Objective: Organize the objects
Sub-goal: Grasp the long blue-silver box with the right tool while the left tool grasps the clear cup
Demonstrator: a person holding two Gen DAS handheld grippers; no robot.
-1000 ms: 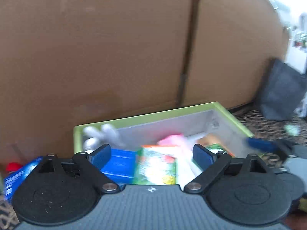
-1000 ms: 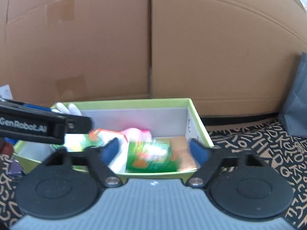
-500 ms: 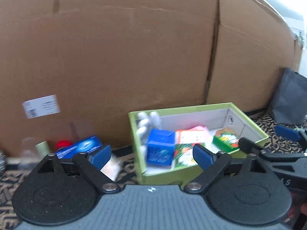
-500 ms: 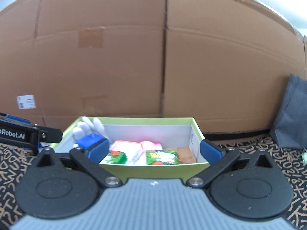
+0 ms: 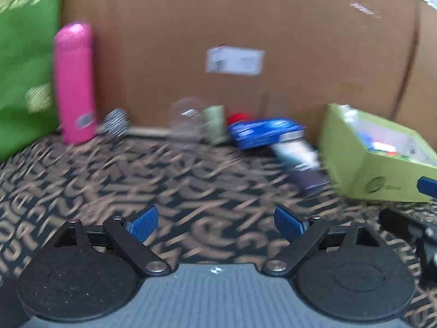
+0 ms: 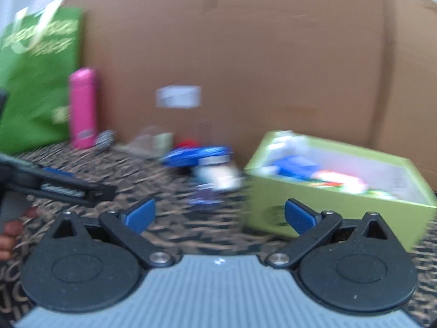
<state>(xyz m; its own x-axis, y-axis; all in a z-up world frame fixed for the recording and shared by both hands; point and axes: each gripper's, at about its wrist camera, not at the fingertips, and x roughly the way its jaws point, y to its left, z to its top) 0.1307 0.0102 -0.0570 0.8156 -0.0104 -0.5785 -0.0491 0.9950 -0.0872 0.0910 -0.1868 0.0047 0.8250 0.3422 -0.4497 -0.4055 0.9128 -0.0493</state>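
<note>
Left wrist view, blurred: the left gripper (image 5: 215, 222) has its jaws spread apart with nothing between them, over the patterned mat (image 5: 136, 180). Ahead and to its right stands the green box (image 5: 363, 164), already holding small packages. Straight ahead, near the cardboard wall (image 5: 245, 13), lies a blue pack (image 5: 265, 132) touching a white-and-purple packet (image 5: 300, 158). Far ahead left stands a pink bottle (image 5: 75, 82). Seen from the right wrist, the right gripper (image 6: 218, 216) gapes wide and empty, the box just ahead to its right.
</note>
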